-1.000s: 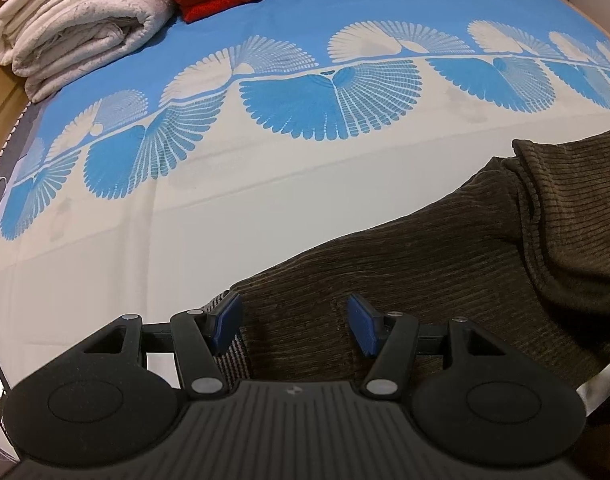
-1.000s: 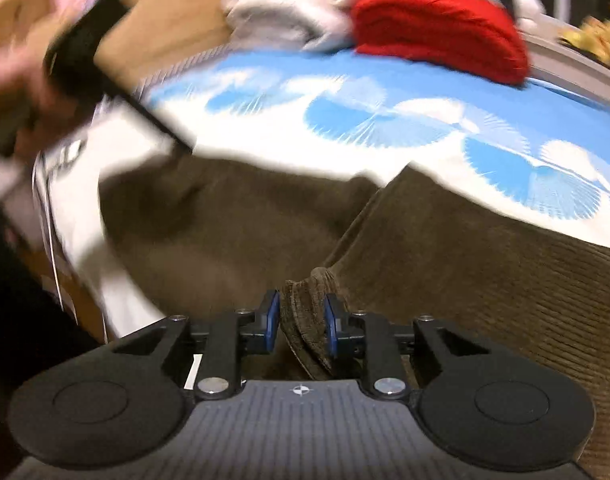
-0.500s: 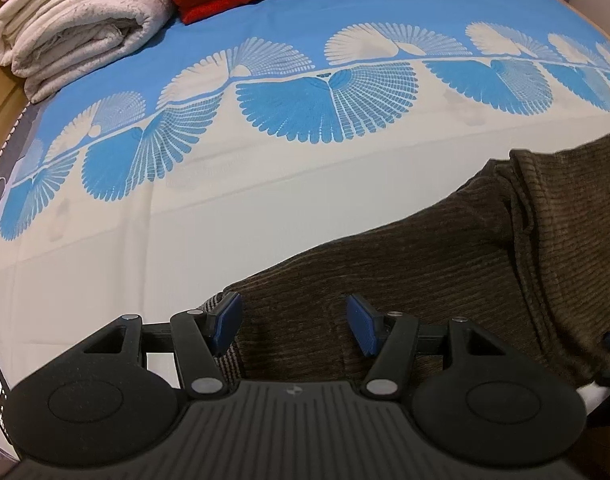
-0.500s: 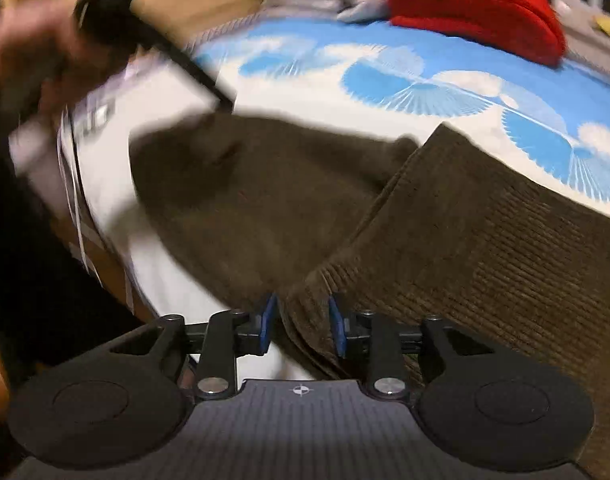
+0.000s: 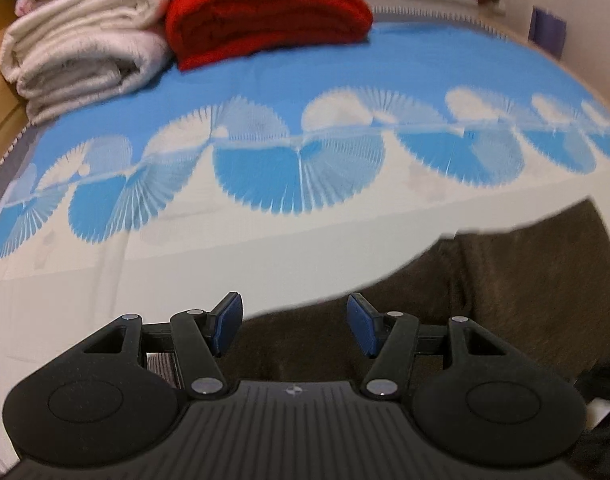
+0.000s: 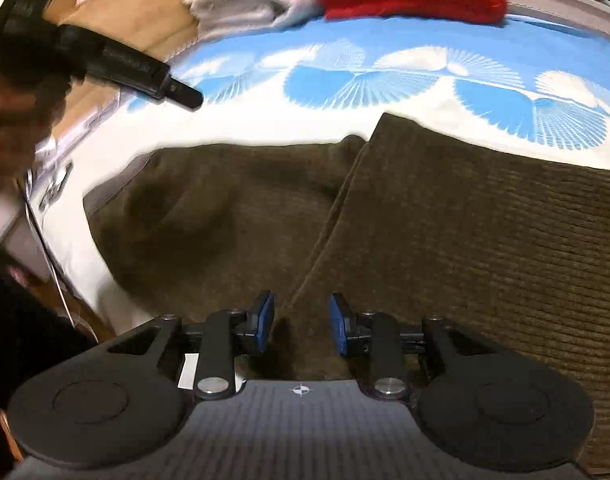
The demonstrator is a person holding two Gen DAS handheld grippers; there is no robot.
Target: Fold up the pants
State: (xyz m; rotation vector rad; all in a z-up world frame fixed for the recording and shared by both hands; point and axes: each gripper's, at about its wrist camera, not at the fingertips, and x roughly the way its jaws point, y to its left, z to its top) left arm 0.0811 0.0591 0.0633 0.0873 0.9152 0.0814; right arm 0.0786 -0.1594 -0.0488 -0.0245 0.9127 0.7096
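Observation:
Dark brown corduroy pants point(image 6: 465, 240) lie flat on the bed, one part folded over the other along a diagonal edge. My right gripper point(image 6: 301, 323) hovers just over that edge near the front. Its blue pads stand apart and press on nothing, so it is open. In the left wrist view the pants point(image 5: 505, 288) fill the lower right. My left gripper point(image 5: 293, 326) is open above their near edge, with nothing between its fingers. The right wrist view shows the left gripper point(image 6: 145, 72) as a black bar at the upper left, held by a hand point(image 6: 9, 128).
The bedsheet point(image 5: 185, 260) is white near me, with blue fan shapes farther back. Folded white blankets point(image 5: 81, 52) and a folded red blanket point(image 5: 265, 16) sit at the far end. A wooden bed side point(image 6: 117, 16) runs along the left.
My right gripper has let go of the bunched pants edge, which now lies flat. My left gripper, open throughout, has lifted and tipped up away from the pants.

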